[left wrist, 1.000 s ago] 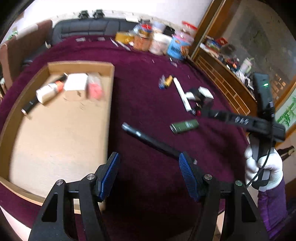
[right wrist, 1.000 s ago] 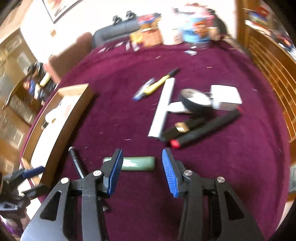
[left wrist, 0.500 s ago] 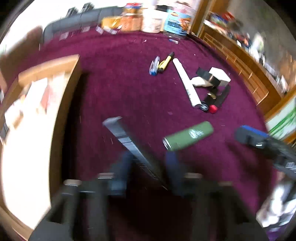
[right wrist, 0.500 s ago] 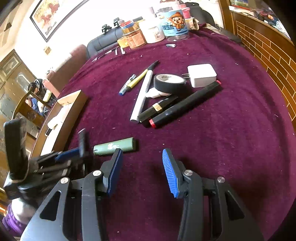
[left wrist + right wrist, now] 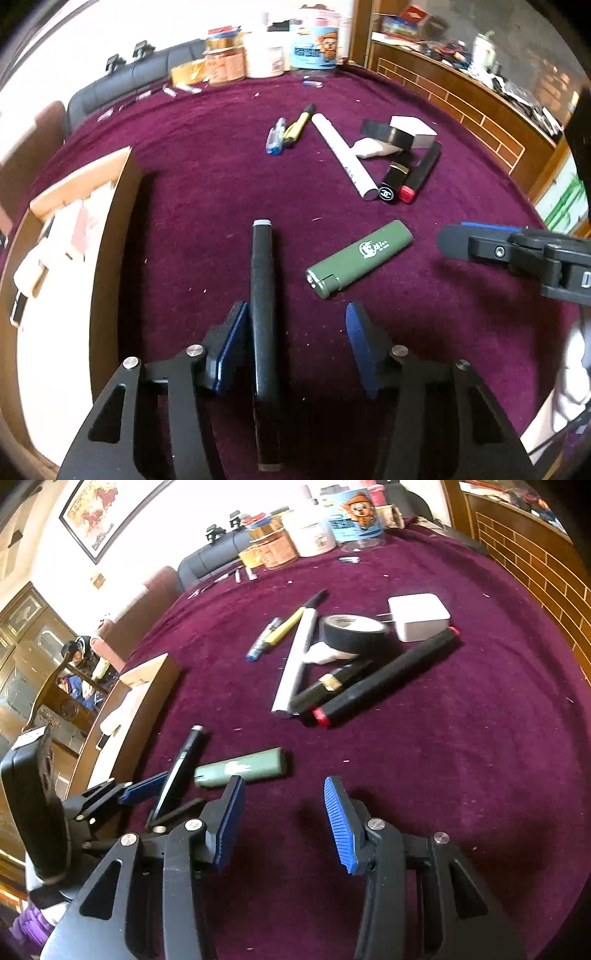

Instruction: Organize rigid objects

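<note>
A long black pen lies on the purple tablecloth between the open jaws of my left gripper, close against the left pad. A green lighter lies just right of it and also shows in the right wrist view. My right gripper is open and empty, just in front of the lighter. The left gripper and the pen show at the left of the right wrist view. A cardboard box with several items stands at the left.
Farther back lie a white tube, a lipstick, a black marker with a red end, a roll of black tape, a white charger and two pens. Jars and tins line the far edge.
My left gripper has swung right from the box and come down around the black pen. My right gripper has drawn back a little from the lighter.
</note>
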Demonstrator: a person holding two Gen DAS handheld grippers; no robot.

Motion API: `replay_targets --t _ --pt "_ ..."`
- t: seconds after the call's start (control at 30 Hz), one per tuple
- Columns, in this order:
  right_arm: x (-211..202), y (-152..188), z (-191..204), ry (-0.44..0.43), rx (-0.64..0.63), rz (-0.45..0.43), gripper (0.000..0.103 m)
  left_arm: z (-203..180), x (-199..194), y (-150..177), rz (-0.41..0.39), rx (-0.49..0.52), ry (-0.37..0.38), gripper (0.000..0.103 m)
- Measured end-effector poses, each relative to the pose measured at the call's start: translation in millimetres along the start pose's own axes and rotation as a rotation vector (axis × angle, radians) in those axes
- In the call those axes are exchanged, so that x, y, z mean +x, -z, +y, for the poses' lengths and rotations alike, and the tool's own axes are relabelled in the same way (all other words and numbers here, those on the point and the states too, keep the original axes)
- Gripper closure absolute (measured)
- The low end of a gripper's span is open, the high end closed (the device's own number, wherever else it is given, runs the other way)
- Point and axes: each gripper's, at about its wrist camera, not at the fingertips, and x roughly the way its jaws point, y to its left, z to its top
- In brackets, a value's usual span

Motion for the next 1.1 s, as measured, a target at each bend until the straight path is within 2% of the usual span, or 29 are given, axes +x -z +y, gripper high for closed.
replay_targets --t 0.03,0.07,0.13,0.3,0.47,0.57,0.7,0.8,0.97,1.07,1.1 --pt "0 0 2 0.001 -0.006 0.000 0.060 6 -4 1 -0.013 -0.019 0.042 0.086" --pt "-1 0 4 0.006 -0.014 0.000 0.060 11 -5 2 -0.005 -0.040 0.073 0.092" --pt "-2 0 4 0.021 -0.019 -0.002 0.060 26 -10 6 -0.005 -0.106 0.133 0.092" --pt "5 0 3 0.030 0.001 0.018 0.060 61 -40 21 -0.071 -0.229 0.231 0.092" --pt "21 4 16 -0.028 0.029 0.065 0.060 83 -72 32 -0.143 -0.292 0.257 0.092" --pt "37 0 22 -0.059 0.090 0.092 0.060 93 -83 37 -0.176 -0.310 0.240 0.092" --pt "49 -12 30 -0.060 0.169 0.071 0.058 107 -92 43 -0.204 -0.332 0.209 0.092" --pt "57 -19 39 0.000 0.180 0.051 0.058 122 -95 48 -0.214 -0.361 0.201 0.092" --pt "66 -23 60 0.137 0.094 0.010 0.059 151 -97 56 -0.223 -0.419 0.185 0.092" --pt "69 -18 68 0.235 0.005 -0.011 0.085 167 -100 61 -0.225 -0.447 0.171 0.091" --pt "67 -16 68 0.227 -0.009 -0.018 0.085 175 -101 63 -0.225 -0.456 0.161 0.091"
